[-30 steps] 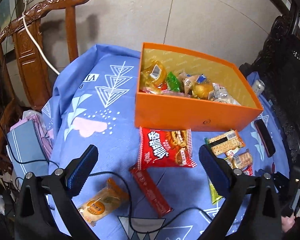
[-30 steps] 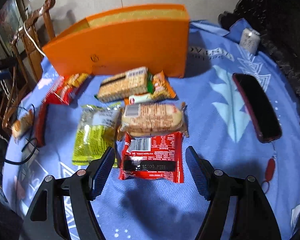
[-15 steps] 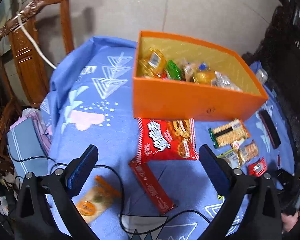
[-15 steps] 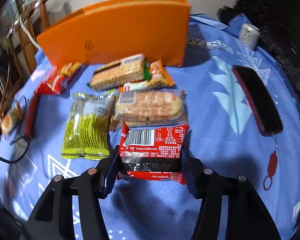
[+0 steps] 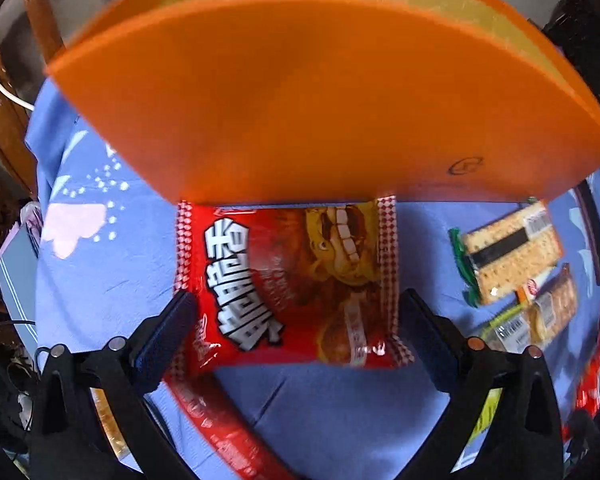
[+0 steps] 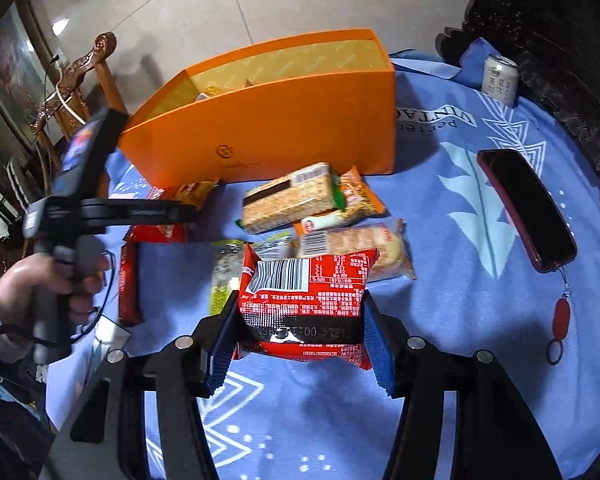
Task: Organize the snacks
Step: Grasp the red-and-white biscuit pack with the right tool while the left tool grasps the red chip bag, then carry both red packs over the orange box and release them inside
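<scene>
My right tool is closed on a red snack pack, both fingers pressed against its sides, barcode face up, the pack lifted a little off the blue cloth on the surface. My left tool is spread wide around a bigger red packet that lies flat on the cloth just in front of the orange box; the left finger touches the packet's edge, and I cannot tell whether the right one does. From the right camera I see the box standing open-topped with wrapped snacks inside. In front of it lie a cracker pack, an orange wrapper and a clear-wrapped biscuit pack. A dark phone rests well to the right, and a drink can stands near the far edge.
</scene>
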